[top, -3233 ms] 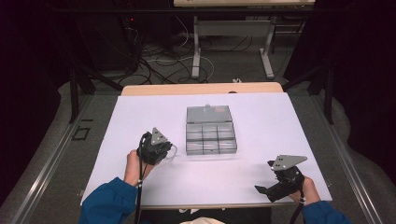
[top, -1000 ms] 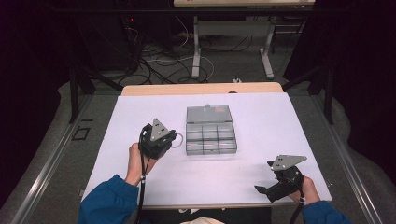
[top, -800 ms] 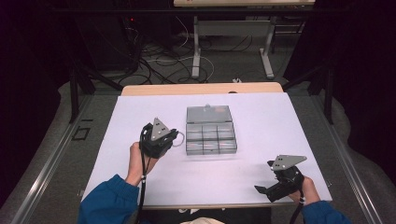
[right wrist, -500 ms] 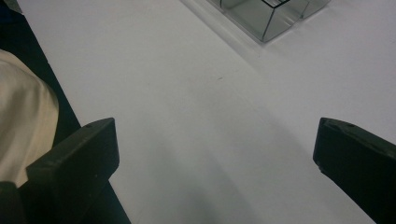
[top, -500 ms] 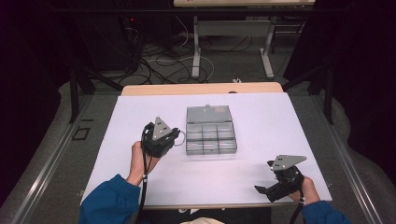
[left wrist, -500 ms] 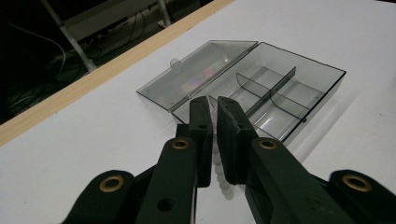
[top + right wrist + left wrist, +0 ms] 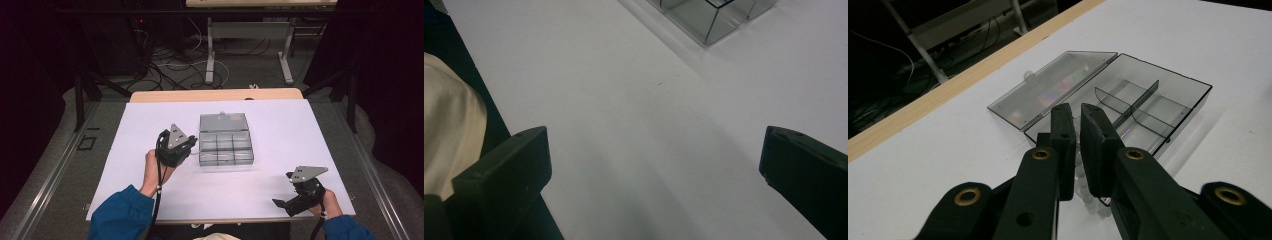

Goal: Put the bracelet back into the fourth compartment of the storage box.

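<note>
A clear plastic compartment box (image 7: 226,149) lies in the middle of the white table, its lid (image 7: 223,122) folded flat behind it. My left gripper (image 7: 190,146) hovers at the box's left edge. In the left gripper view its jaws (image 7: 1078,114) stand shut with only a thin slit between them, pointing over the box (image 7: 1168,107) and its lid (image 7: 1053,87). Under the jaws something small and clear (image 7: 1089,201) shows dimly; I cannot tell what it is. My right gripper (image 7: 286,206) rests open near the table's front right. Its jaws (image 7: 656,160) are spread wide over bare table.
The white table top (image 7: 280,125) ends in a wooden strip (image 7: 215,95) at the back. Beyond it are desk legs and cables (image 7: 170,60) on the floor. A corner of the box (image 7: 709,20) shows at the top of the right gripper view.
My left gripper has lifted and moved a little forward and right, closer to the box's left edge. The right gripper has stayed put.
</note>
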Demonstrator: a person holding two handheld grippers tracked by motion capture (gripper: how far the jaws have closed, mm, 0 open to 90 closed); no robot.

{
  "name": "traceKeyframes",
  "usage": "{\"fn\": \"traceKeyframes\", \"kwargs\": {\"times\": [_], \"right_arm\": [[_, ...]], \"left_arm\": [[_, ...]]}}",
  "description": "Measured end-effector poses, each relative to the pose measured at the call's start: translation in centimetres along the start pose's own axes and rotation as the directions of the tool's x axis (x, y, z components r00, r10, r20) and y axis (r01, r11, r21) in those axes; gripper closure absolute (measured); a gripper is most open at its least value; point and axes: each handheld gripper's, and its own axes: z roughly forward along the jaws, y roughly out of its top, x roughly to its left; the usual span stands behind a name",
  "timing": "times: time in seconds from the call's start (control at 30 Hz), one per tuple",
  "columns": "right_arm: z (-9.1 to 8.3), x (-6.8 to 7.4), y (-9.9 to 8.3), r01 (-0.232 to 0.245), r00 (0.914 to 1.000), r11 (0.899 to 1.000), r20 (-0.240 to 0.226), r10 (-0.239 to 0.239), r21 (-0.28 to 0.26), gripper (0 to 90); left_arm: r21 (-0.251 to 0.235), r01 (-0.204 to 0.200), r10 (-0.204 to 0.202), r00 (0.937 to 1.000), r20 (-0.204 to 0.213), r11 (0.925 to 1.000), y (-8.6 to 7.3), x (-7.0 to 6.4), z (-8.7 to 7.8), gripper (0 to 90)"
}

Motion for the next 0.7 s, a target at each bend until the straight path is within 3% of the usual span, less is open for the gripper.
{"fn": "traceKeyframes", "kwargs": {"times": [0.7], "right_arm": [[0.0,0.1,0.0,-0.008,1.0,1.0,0.003,0.008,0.002,0.0]], "left_arm": [[0.007,-0.02,0.02,0.9992,0.033,0.9998,0.6,-0.8,1.7,84.8]]}}
